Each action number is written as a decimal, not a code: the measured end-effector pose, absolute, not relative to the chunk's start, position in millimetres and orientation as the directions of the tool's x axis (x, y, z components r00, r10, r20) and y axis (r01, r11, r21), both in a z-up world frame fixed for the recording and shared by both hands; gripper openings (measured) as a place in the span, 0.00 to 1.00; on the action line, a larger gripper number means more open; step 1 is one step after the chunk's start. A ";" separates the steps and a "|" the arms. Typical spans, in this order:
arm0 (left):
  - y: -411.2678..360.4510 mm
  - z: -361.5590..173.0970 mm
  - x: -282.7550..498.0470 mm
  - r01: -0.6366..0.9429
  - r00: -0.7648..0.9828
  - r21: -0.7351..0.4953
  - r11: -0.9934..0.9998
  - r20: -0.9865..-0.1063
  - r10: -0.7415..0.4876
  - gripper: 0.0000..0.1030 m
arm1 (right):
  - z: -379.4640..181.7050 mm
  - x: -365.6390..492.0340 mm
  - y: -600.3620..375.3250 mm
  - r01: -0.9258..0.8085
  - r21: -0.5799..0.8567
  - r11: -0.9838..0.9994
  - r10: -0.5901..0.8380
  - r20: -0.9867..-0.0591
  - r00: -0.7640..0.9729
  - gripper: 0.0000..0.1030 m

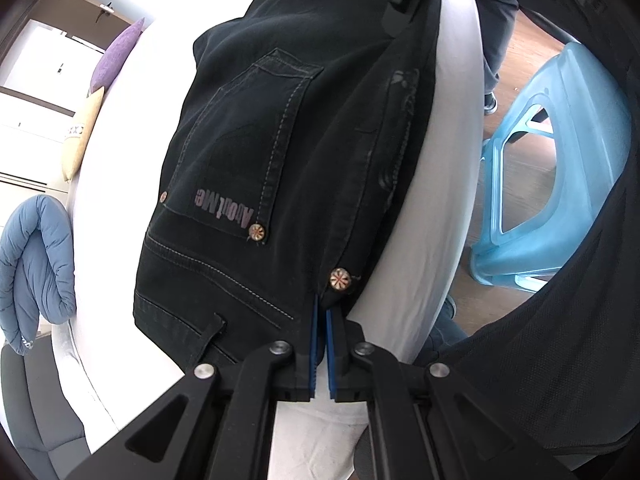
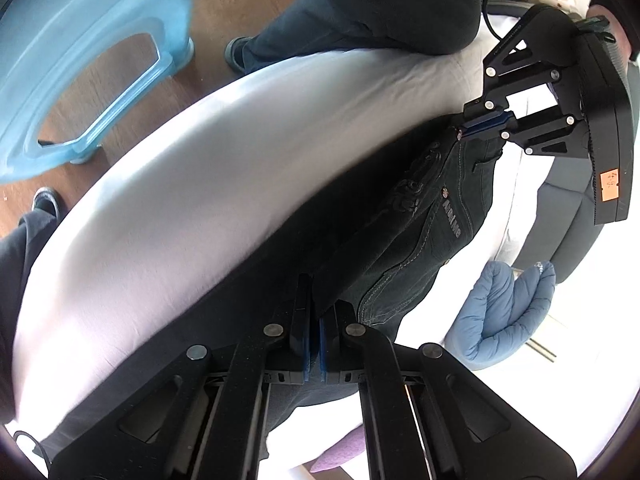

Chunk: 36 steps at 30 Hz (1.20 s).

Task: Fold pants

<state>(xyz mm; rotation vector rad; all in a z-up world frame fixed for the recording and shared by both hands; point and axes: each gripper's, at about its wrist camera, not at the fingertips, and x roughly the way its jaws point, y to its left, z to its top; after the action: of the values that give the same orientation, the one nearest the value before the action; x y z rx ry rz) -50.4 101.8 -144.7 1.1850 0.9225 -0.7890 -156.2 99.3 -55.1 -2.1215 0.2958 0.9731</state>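
Black jeans with a back pocket printed "About Me" and round studs lie on the white bed sheet. My left gripper is shut on the waistband edge beside a stud. It also shows in the right wrist view, clamped on the same waist corner. My right gripper is shut on the jeans further down the leg. It shows at the top of the left wrist view, pinching the cloth near the bed's edge.
A translucent blue plastic stool stands on the wooden floor beside the bed. A folded blue quilt hangs at the far side. Purple and cream pillows lie at the head. The person's legs and shoes are near the bed edge.
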 end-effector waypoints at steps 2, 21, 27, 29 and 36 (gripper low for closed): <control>102.3 -147.5 -49.6 0.884 0.430 0.415 0.214 -0.902 -0.027 0.06 | -59.1 -155.9 102.3 -0.514 -0.546 -0.661 0.083 -0.735 0.674 0.02; 105.5 -54.4 -14.3 0.723 0.506 0.285 0.629 -0.839 -0.201 0.72 | -100.1 -162.6 128.3 -0.539 -0.744 -0.395 -0.011 -0.583 0.812 0.11; 46.8 -104.1 10.9 0.750 0.449 0.257 0.609 -0.874 -0.184 0.72 | -89.4 -169.0 126.4 -0.538 -0.792 -0.288 0.003 -0.562 0.827 0.21; 38.7 -136.2 11.0 0.772 0.397 0.264 0.578 -0.911 -0.114 0.72 | -76.5 -175.0 120.7 -0.551 -0.809 -0.206 0.021 -0.566 0.824 0.56; 49.4 -127.0 10.0 0.715 0.401 0.221 0.664 -0.907 -0.130 0.72 | -18.3 -173.8 78.5 -0.625 -0.725 0.287 0.035 -0.645 0.764 0.99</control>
<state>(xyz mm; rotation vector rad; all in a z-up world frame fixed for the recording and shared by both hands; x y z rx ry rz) 10.0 49.4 -127.0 0.6646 1.0278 -0.5868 -173.8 78.5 -18.3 -1.2110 0.5793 0.4752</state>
